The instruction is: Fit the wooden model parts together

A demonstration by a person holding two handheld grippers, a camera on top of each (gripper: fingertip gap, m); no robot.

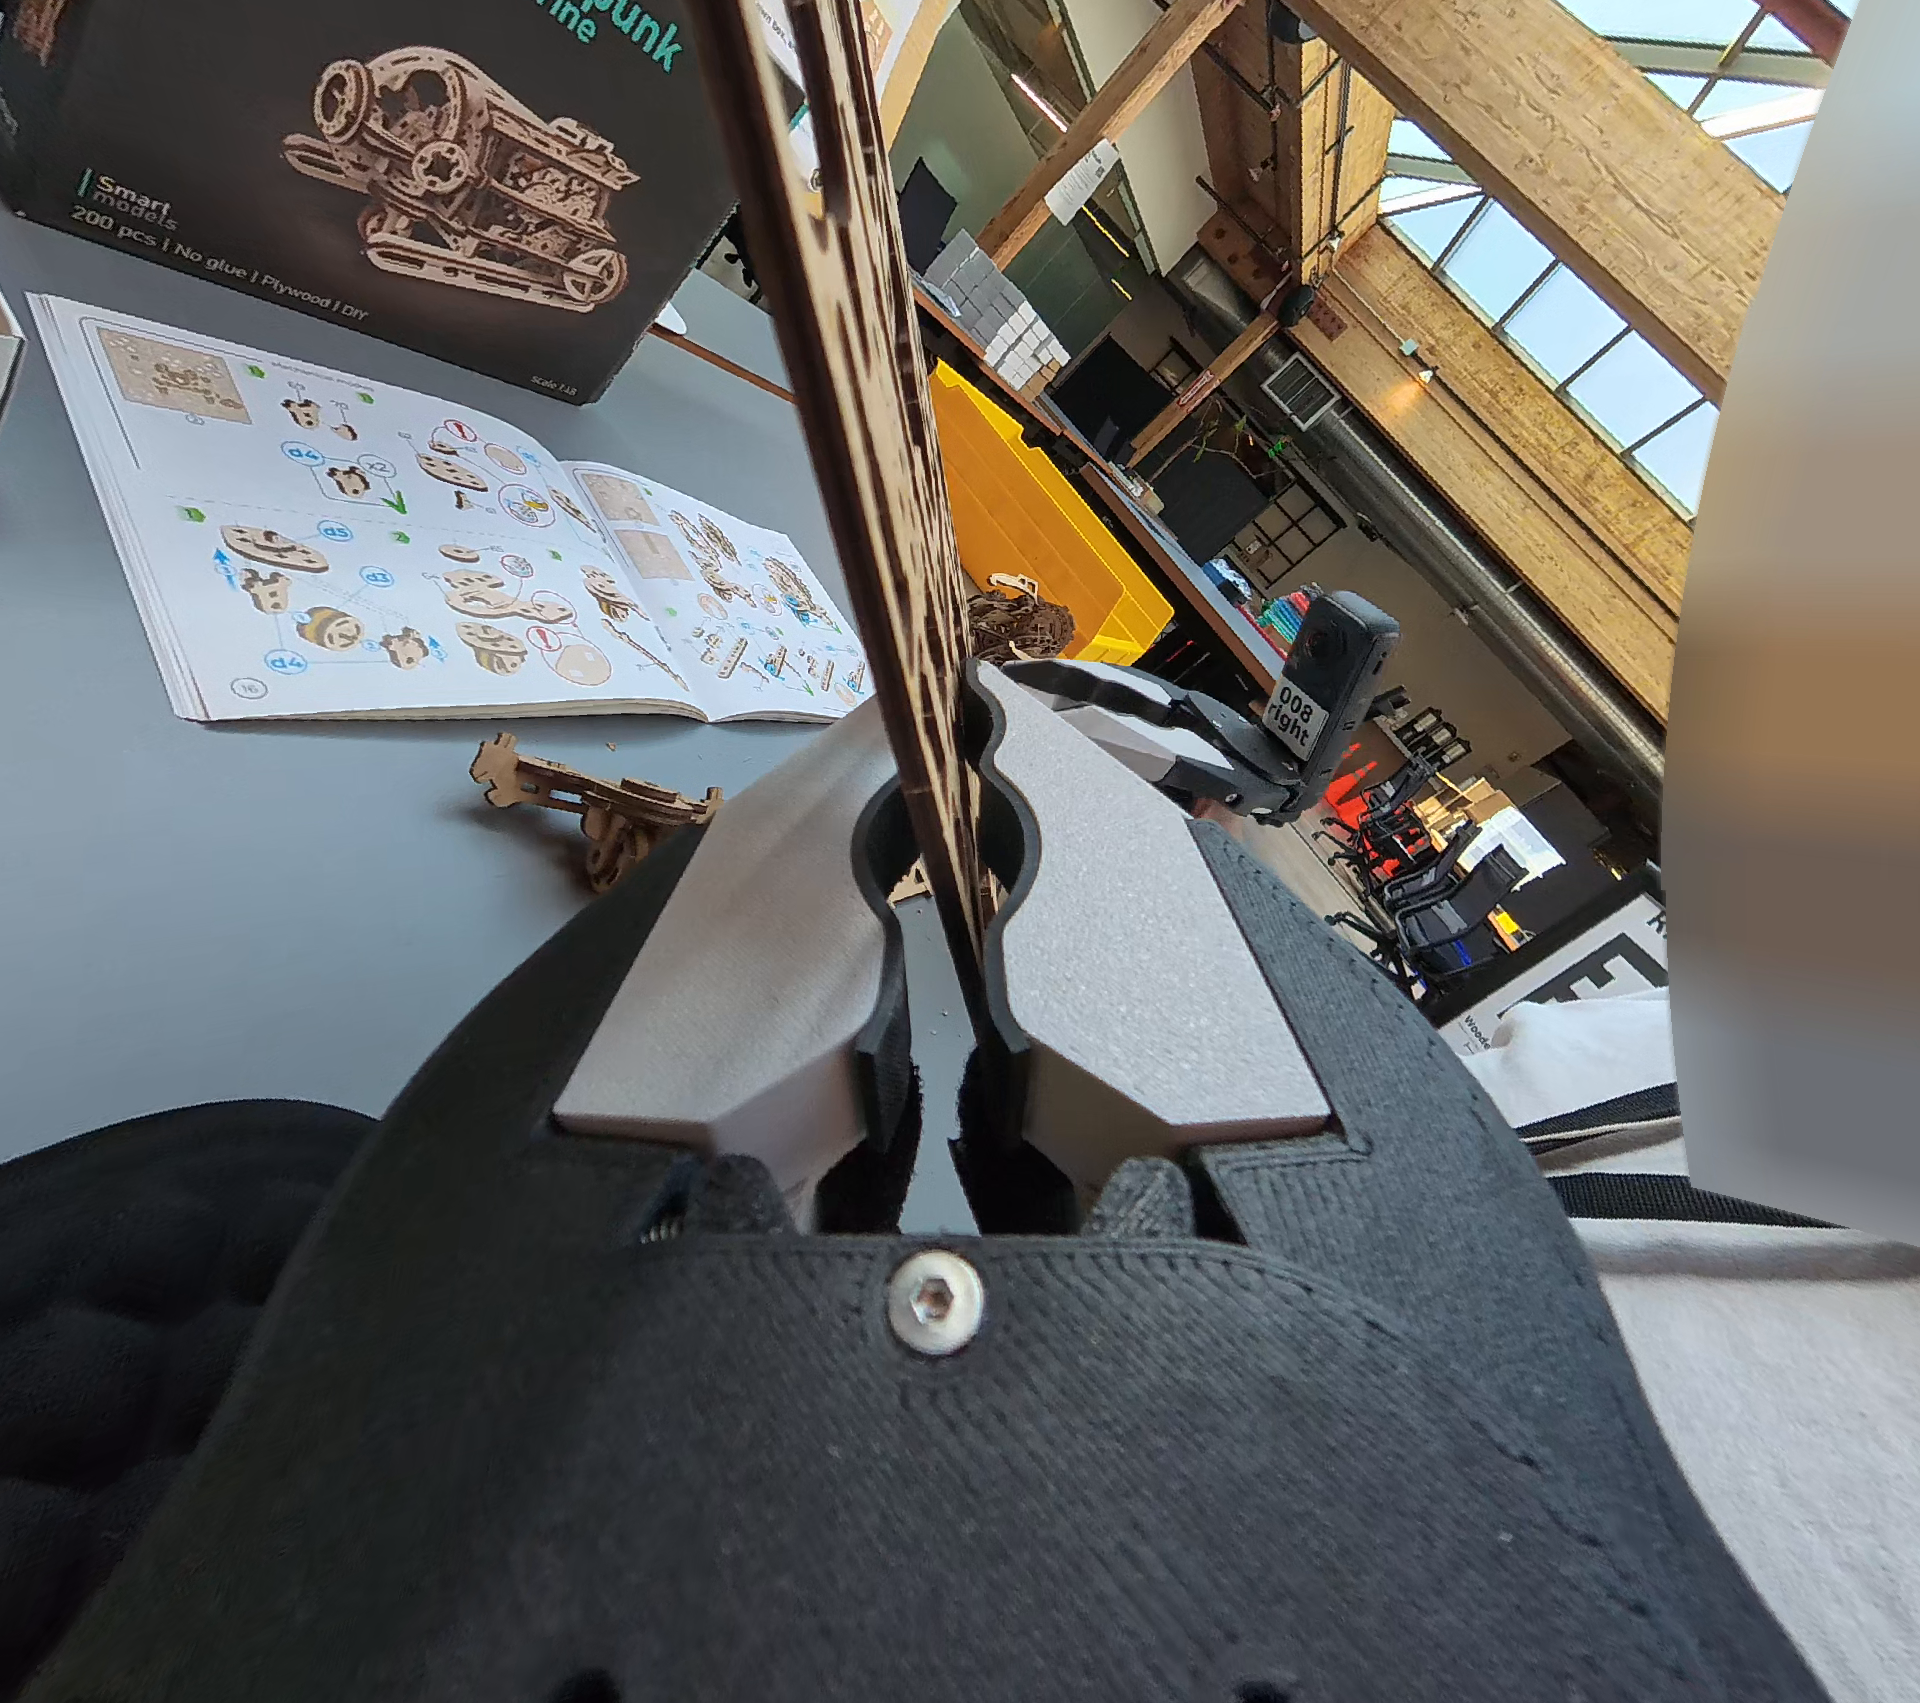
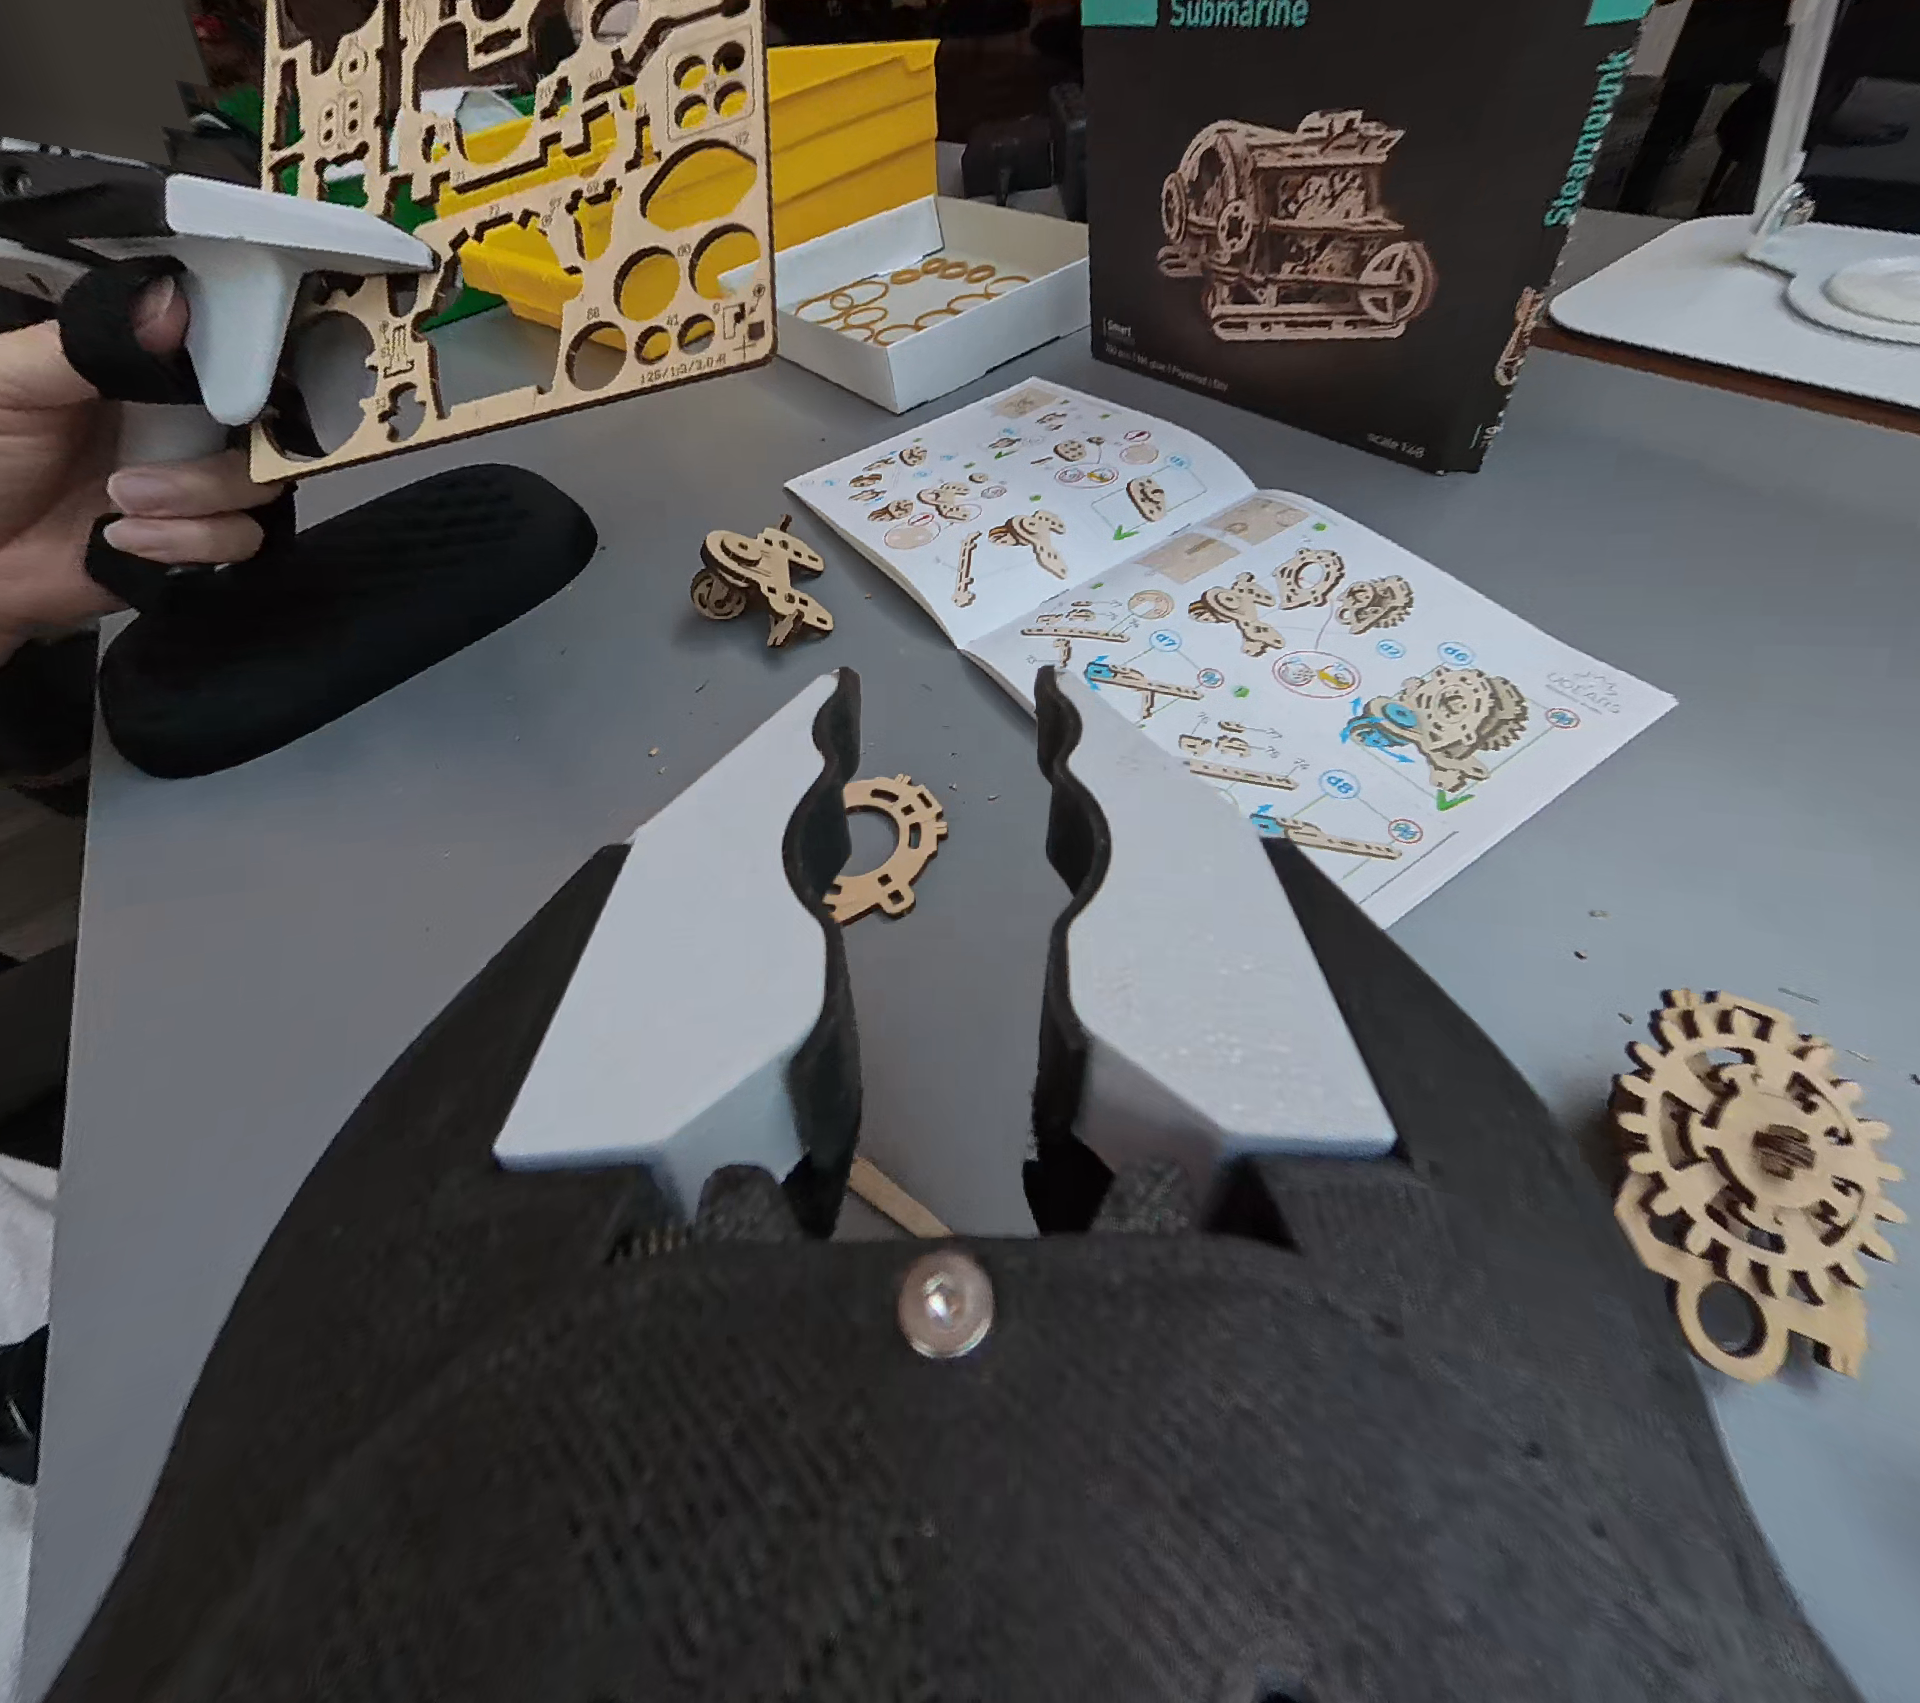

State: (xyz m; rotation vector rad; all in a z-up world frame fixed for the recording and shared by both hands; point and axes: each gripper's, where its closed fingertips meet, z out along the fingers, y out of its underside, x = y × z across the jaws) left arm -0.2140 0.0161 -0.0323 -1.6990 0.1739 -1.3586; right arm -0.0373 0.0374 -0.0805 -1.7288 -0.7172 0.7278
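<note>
My left gripper is shut on the lower edge of a laser-cut plywood parts sheet and holds it upright above the table. In the right wrist view the sheet shows many empty cut-outs, with the left gripper at its lower left. My right gripper is open and empty, low over the grey table. A flat notched ring part lies on the table between its fingers. A small wooden sub-assembly lies beyond it. A stacked gear assembly lies at the right.
An open instruction booklet lies ahead on the right, with the dark kit box standing behind it. A white tray of wooden rings and a yellow bin stand at the back. A black padded rest sits at the left. A thin wooden stick lies under my right gripper. Left tips to right tips: about 20 centimetres. Between my left fingertips and the black padded rest there is roughly 15 centimetres.
</note>
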